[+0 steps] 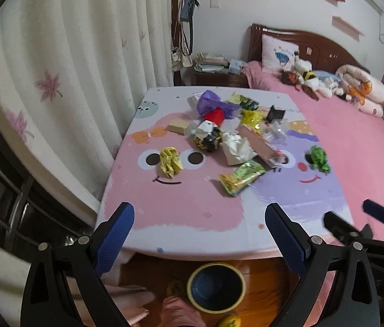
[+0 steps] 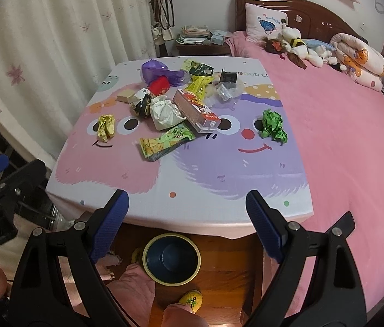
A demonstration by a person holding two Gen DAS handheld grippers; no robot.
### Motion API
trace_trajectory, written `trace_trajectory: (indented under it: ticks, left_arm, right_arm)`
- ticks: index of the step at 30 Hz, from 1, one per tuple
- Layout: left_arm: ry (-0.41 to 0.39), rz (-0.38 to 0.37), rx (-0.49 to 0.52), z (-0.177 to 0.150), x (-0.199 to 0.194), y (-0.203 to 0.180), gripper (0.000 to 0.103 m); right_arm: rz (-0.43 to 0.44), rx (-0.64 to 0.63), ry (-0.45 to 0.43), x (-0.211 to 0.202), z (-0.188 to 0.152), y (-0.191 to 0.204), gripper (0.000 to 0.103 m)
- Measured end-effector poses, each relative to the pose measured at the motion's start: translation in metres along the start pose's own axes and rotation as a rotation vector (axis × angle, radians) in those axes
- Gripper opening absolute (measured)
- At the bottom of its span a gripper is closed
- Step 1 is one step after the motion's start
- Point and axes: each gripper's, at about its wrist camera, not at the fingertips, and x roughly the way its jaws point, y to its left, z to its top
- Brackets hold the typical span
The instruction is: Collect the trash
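Trash lies heaped on a cartoon-printed table cover (image 1: 192, 207) (image 2: 208, 179): a yellow crumpled wrapper (image 1: 170, 161) (image 2: 106, 128), a green snack bag (image 1: 242, 177) (image 2: 164, 140), a green crumpled ball (image 1: 319, 158) (image 2: 273, 126), white paper (image 1: 237, 147) (image 2: 164, 113), a long red box (image 2: 196, 109) and a purple bag (image 1: 213, 103) (image 2: 155, 69). A dark bin with a yellow rim (image 1: 216, 286) (image 2: 171, 257) stands on the floor below the table's near edge. My left gripper (image 1: 200, 220) and right gripper (image 2: 188, 209) hang open over that edge, both empty.
A pink bed (image 2: 341, 136) with a pillow, dolls and a rolled quilt adjoins the table on the right. White curtains (image 1: 69, 68) hang on the left. A nightstand with books (image 1: 213, 65) stands behind. A person's legs and yellow slippers (image 2: 192, 299) are by the bin.
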Motion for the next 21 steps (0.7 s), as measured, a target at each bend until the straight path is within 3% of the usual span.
trace_trajectory:
  ticks: [9, 16, 21]
  left_arm:
    - [0.154, -0.027, -0.042, 0.067, 0.097, 0.07, 0.098]
    - [0.317, -0.098, -0.061, 0.096, 0.203, 0.104, 0.098]
    - [0.408, -0.106, -0.063, 0.103, 0.277, 0.104, 0.098]
  right_arm:
    - [-0.023, 0.094, 0.02, 0.05, 0.042, 0.017, 0.085]
    - [-0.007, 0.233, 0.16, 0.134, 0.061, 0.019, 0.07]
    - [0.002, 0.352, 0.239, 0.201, 0.063, 0.017, 0.069]
